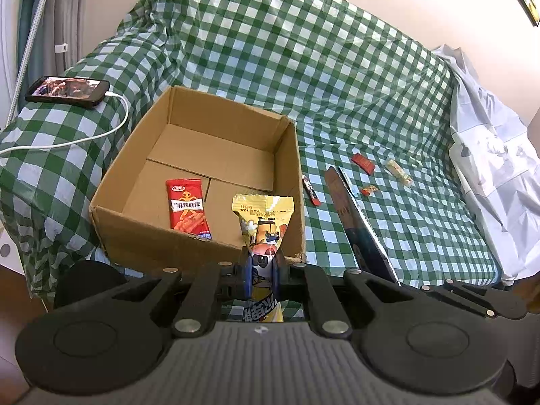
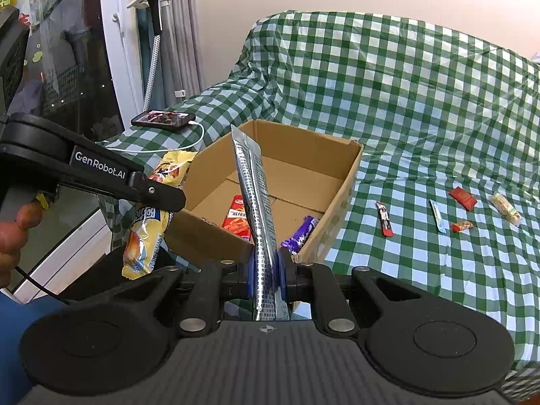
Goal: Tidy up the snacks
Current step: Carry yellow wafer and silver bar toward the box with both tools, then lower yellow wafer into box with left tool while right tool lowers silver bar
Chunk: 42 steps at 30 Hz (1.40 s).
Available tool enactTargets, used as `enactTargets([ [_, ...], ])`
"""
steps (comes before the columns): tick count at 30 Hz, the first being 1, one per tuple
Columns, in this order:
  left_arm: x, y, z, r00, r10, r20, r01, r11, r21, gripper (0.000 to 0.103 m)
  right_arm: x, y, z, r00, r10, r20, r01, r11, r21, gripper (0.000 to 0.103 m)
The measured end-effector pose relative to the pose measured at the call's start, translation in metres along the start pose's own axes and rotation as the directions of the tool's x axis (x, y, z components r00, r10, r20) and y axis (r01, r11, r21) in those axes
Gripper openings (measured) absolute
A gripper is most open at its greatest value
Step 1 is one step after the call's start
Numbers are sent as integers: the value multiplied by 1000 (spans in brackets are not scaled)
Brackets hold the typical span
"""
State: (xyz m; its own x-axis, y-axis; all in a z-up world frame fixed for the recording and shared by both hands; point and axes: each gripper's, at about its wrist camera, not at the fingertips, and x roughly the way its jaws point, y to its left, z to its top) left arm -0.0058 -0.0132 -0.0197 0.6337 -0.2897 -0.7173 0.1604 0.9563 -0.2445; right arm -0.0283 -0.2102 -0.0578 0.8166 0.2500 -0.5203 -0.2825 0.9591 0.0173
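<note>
Over the cardboard box [image 1: 199, 155], both tools pinching packets — left tool [image 1: 262, 266] the yellow bag [image 1: 265, 226], right tool [image 2: 266, 270] the silver pouch [image 2: 253, 195] — we should lower them inside before letting go

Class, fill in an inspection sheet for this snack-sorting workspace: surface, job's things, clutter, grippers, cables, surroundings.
Surface: green checked cloth over a sofa.
Job's things: cardboard box holding a red packet and a purple packet; small snacks loose on the cloth.
Clutter: phone; white plastic bag.
Grippers: left gripper shut on yellow packet; right gripper shut on silver packet.
Cables: white charging cable at the phone.
Surroundings: curtain, wall.
</note>
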Motion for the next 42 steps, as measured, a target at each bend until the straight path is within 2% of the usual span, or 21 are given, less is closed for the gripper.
enactTargets([
  [9, 12, 5, 5, 1000, 0, -22, 0, 1000, -13, 12, 12, -1, 1, 999, -2, -34, 3, 1000, 4, 14],
  [20, 24, 23, 28, 1000, 28, -5, -28, 998, -51, 12, 27, -3, 15, 998, -19, -55, 19, 1000, 8, 14],
  [26, 34, 38, 52, 998, 68, -2, -68, 995, -69, 12, 41, -5, 33, 999, -26, -48, 26, 1000, 4, 14],
  [32, 52, 46, 89, 993, 114, 1, -114, 992, -46, 12, 66, -8, 56, 999, -20, -49, 19, 1000, -4, 14],
  [42, 109, 58, 131, 984, 168, -52, -168, 986, -9, 12, 129, -15, 86, 998, 4, -70, -4, 1000, 1, 14],
])
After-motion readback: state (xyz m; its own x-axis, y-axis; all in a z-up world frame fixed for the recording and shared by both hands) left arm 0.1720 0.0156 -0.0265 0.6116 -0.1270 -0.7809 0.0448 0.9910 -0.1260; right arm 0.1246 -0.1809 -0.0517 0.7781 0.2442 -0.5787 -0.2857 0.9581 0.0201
